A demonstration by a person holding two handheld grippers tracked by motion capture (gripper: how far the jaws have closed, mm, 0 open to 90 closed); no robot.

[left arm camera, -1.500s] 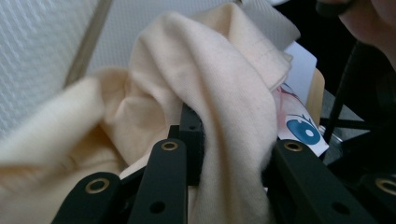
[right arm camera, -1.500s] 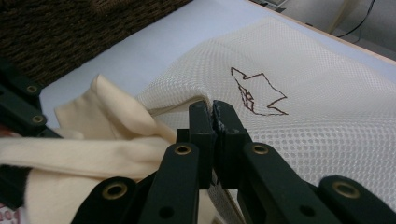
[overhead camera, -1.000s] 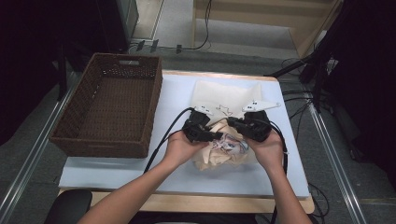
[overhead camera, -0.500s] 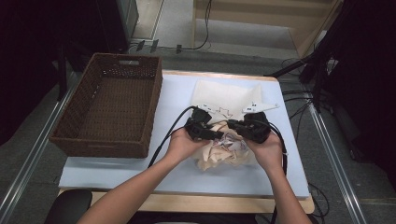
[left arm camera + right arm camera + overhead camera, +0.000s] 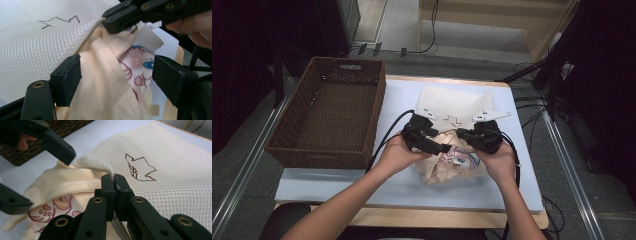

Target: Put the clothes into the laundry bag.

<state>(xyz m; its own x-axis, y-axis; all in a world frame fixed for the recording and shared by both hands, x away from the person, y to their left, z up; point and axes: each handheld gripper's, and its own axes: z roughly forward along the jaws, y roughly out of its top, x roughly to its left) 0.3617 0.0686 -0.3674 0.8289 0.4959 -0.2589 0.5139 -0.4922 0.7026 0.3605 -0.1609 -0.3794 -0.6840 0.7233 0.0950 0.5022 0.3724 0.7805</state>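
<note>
In the high view, a cream garment [image 5: 452,162] with a cartoon print is seen bunched at the near edge of a white mesh bag [image 5: 454,107], on a pale blue table top [image 5: 402,187]. The left gripper [image 5: 443,148] is held over the garment's left side and the right gripper [image 5: 462,134] at the bag's near edge; a brown wicker basket [image 5: 329,117] is set well apart to the left.

In the left gripper view, the left gripper [image 5: 116,75] has just been opening, and its pads stand off the garment [image 5: 105,95], which lies released between them. The garment's long fold is seen running away from the jaws toward the bag's mouth, just ahead, so the left hand is judged the nearer one for pushing it in.

In the right gripper view, the right gripper [image 5: 114,182] is clenched on the bag's [image 5: 170,180] hem, which is lifted above the garment [image 5: 62,183]. A hand-drawn brown arrow [image 5: 140,167] is marked on the mesh; no readable words or brand are found.
</note>
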